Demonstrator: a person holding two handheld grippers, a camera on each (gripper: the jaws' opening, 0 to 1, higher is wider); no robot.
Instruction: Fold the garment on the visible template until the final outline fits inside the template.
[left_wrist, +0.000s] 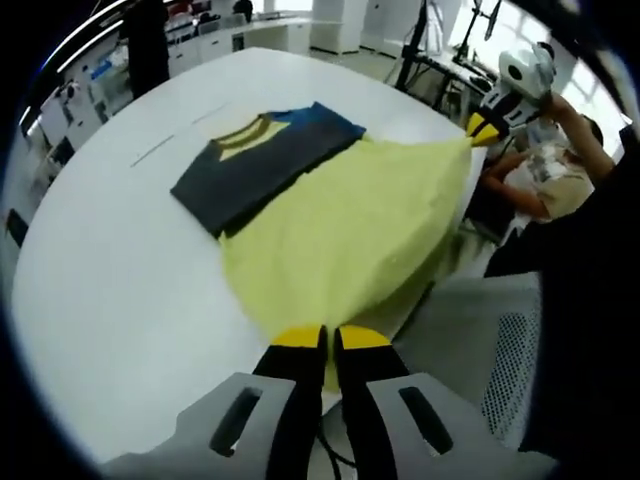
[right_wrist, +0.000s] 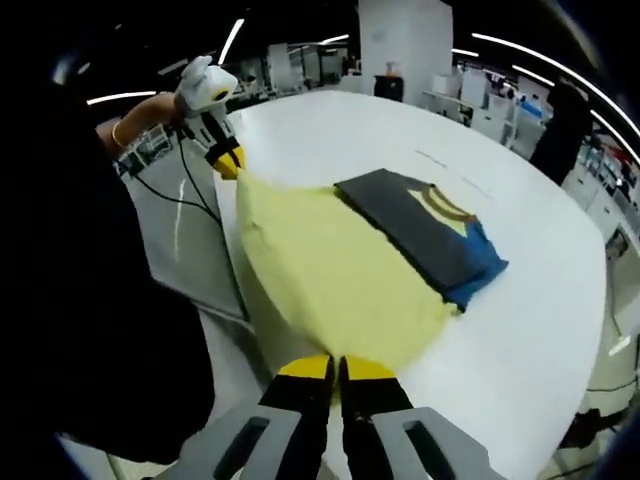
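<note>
A shirt (left_wrist: 330, 230) lies on a white bench (left_wrist: 120, 300). Most of it is soft yellow. The top part is folded over and shows dark grey, with a blue sleeve (left_wrist: 325, 120) and a yellow collar (left_wrist: 245, 135).

In the left gripper view the shirt sits in the middle of the frame. The yellow part stretches down to the left tongs (left_wrist: 330, 340) at the bottom. Their yellow tips are pressed close together and pinch the shirt's edge. The right tongs (left_wrist: 483, 128) are at the upper right, pinching another corner.

In the right gripper view the shirt (right_wrist: 340, 270) is again in the middle, with the grey part to the right. The right tongs (right_wrist: 335, 370) at the bottom are pinched tight on the yellow cloth. The left tongs (right_wrist: 230, 160) hold a corner at the upper left. The yellow cloth is pulled smooth between them.
</note>
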